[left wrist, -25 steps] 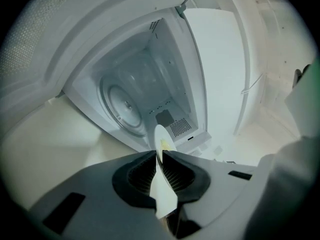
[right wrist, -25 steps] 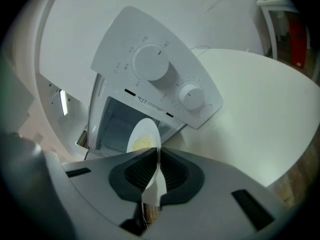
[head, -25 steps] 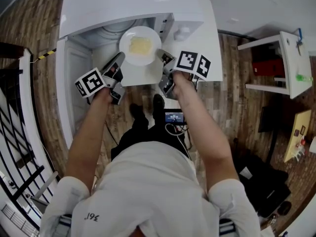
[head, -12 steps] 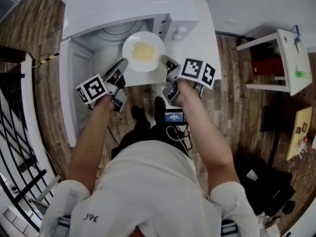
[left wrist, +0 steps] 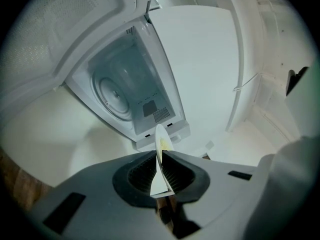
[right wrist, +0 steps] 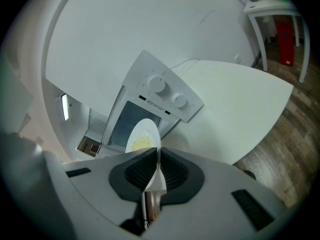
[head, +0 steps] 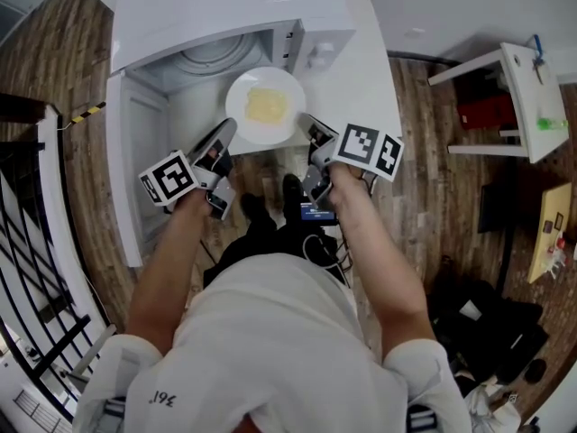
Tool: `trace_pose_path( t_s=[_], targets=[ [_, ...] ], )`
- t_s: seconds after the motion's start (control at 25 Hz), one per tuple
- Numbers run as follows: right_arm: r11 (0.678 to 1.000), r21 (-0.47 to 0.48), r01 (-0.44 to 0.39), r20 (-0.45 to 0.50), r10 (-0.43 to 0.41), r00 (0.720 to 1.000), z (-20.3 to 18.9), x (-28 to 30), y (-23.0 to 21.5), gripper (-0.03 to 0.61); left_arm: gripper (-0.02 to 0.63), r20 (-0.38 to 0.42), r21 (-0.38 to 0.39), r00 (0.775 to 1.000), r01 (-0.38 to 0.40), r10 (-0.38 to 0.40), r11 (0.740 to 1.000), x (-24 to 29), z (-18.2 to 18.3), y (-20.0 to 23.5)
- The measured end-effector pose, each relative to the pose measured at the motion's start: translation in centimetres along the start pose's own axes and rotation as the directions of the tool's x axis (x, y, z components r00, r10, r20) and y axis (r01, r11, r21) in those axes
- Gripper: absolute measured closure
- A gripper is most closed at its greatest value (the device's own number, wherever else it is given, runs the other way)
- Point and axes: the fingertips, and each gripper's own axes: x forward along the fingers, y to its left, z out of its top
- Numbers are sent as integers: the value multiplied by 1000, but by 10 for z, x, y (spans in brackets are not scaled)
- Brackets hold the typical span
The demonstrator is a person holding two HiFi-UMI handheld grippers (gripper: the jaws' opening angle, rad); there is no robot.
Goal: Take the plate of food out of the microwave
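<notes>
Wooden flooring (head: 424,152) was seen around a white surface (head: 365,79) on which a white microwave (head: 225,12) stood with its door (head: 135,161) swung wide. No brand name could be read. A line of small print under the two dials (right wrist: 156,84) on the control panel was too small to make out, and a short print on the back of the person's shirt was not legible. Black-and-white square markers were carried on the cubes of both grippers.

The white plate (head: 245,126), with a yellow portion of food (head: 267,105) on it, was held level in front of the open cavity. Its left rim was clamped between the closed jaws of the left gripper (head: 226,133), and its right rim was pinched in the same way by the right gripper (head: 310,124).

Compared with a second before, the plate had been drawn out from the cavity towards the person, both grippers had been pulled back with it, and more of the round turntable (head: 209,57) was exposed.
</notes>
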Motion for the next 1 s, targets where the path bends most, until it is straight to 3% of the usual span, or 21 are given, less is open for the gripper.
trace_pose_path(
  t_s=[0.12, 0.24, 1.0],
  targets=[
    [1000, 7, 1, 5, -1, 1000, -5, -8, -1, 555, 574, 2, -17, 999, 53, -53, 998, 0, -6, -13],
    [1000, 10, 1, 7, -1, 1000, -9, -17, -2, 556, 575, -18, -8, 1000, -7, 7, 1000, -7, -13, -9],
    [998, 43, 35, 32, -36, 999, 0, -65, -32, 555, 574, -121, -15, 993, -18, 16, 1000, 15, -54, -34]
  ],
)
